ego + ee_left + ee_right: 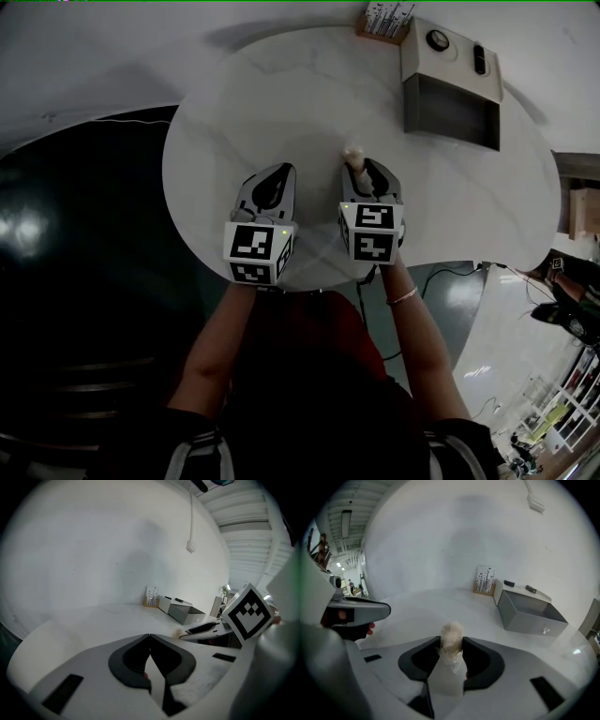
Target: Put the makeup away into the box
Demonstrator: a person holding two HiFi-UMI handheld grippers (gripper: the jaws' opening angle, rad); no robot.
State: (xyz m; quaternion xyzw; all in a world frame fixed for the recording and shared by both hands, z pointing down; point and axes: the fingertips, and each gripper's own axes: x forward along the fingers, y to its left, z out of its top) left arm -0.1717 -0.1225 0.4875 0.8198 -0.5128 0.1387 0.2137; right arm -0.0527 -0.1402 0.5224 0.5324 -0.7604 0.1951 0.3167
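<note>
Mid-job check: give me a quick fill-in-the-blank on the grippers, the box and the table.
1. The right gripper is closed on a fluffy brush, while the left gripper, jaws together, holds ____.
2. The drawer of the box stands ____.
3. The white table is ____ in shape.

Missing words: nothing; open; round.

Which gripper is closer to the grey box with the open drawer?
Right. The right gripper, holding a fluffy brush, sits below and left of the grey box; the left gripper is farther left.
</note>
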